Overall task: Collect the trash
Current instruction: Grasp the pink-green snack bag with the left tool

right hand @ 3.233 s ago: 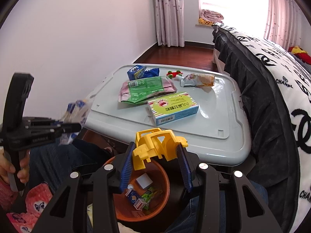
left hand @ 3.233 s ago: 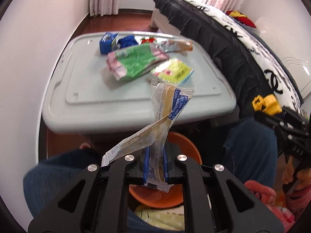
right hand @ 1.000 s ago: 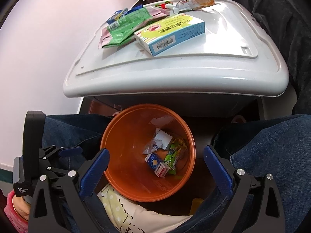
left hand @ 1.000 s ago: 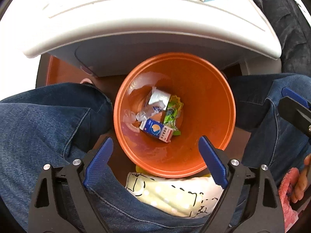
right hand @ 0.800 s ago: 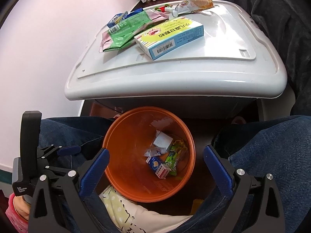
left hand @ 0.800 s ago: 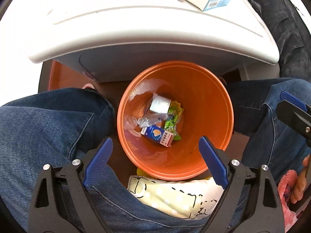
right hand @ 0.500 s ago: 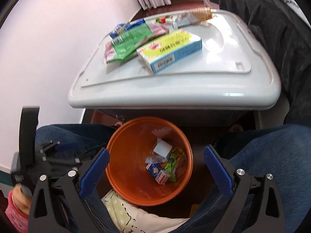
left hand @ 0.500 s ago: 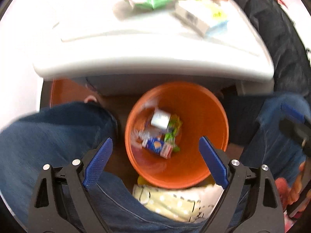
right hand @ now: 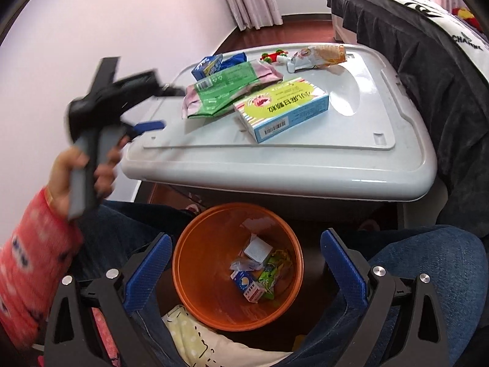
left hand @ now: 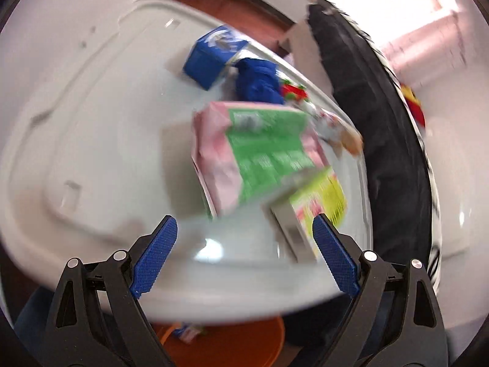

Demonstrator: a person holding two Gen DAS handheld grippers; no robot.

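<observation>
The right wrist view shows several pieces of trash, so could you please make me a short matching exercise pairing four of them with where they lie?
Things:
1. yellow-green box
2. small milk carton
3. green and pink bag
4. blue carton

Places:
A. inside the orange bin
B. far left on the lid, behind the bag
C. nearest the lid's front edge
D. partly under the box's far end

Pairs: 1-C, 2-A, 3-D, 4-B

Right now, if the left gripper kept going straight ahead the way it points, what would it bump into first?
Probably the pink-and-green packet lying on the grey lid; the left gripper is open and aimed there, though blur makes depth uncertain.
</observation>
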